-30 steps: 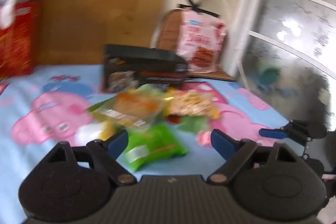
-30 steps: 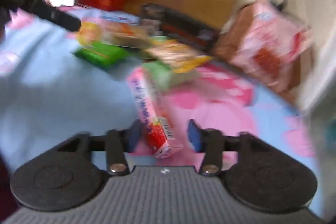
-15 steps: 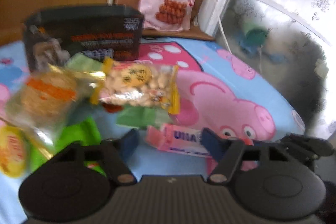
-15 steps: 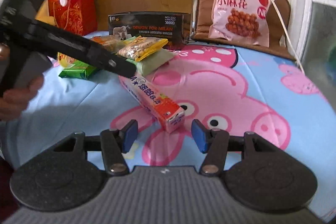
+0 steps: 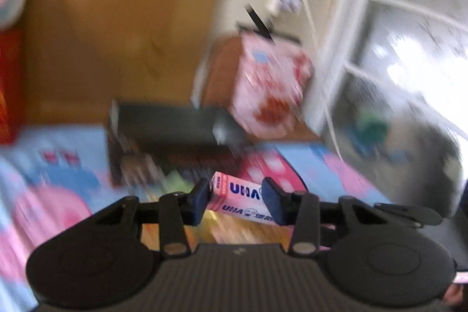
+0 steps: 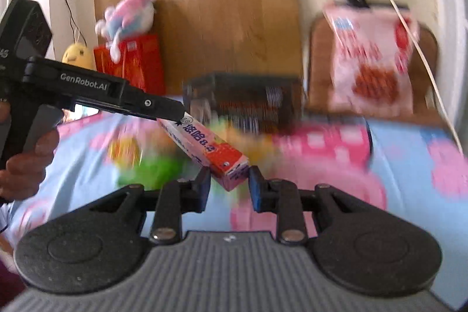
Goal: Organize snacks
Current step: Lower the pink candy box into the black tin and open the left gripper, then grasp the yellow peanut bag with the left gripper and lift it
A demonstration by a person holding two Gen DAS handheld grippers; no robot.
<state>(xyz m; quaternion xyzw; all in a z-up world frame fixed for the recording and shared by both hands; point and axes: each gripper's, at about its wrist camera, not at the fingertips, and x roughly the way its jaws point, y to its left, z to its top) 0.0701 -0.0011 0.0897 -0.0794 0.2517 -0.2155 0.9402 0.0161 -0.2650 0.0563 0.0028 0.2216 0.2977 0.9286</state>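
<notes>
Ahead of both claws, a table under a blue cloth (image 6: 409, 142) printed with pink cartoon pigs. Behind it, a large wooden board (image 6: 222, 5) leaning against the wall. Far right of the right claw (image 6: 228, 184), a brown chair (image 6: 318, 63) with a big pink snack bag (image 6: 371, 57) propped on it, and a white cord (image 6: 409, 28) hanging across the bag. Straight ahead, a black box (image 6: 245, 101) standing on the cloth, blocking the space beyond. Further left, a red box (image 6: 137, 63) with a pink and blue plush toy (image 6: 128, 16) on top and a yellow plush (image 6: 77, 56) beside it. Near the claws, a blurred heap of green and yellow packets (image 6: 146, 163), probably snack packs; too smeared to tell apart.

Raised off the cloth between the two claws, a long pink carton (image 6: 204, 148). Left claw (image 5: 235, 199) entering the right wrist view from the left, held by a hand (image 6: 26, 163); jaws closing, pads pressed on the far end of the carton, printed side up. Right claw's jaws also closing around the near end with the strawberry print, blue pads (image 6: 255, 183) seemingly touching its sides, left one hard to confirm.
</notes>
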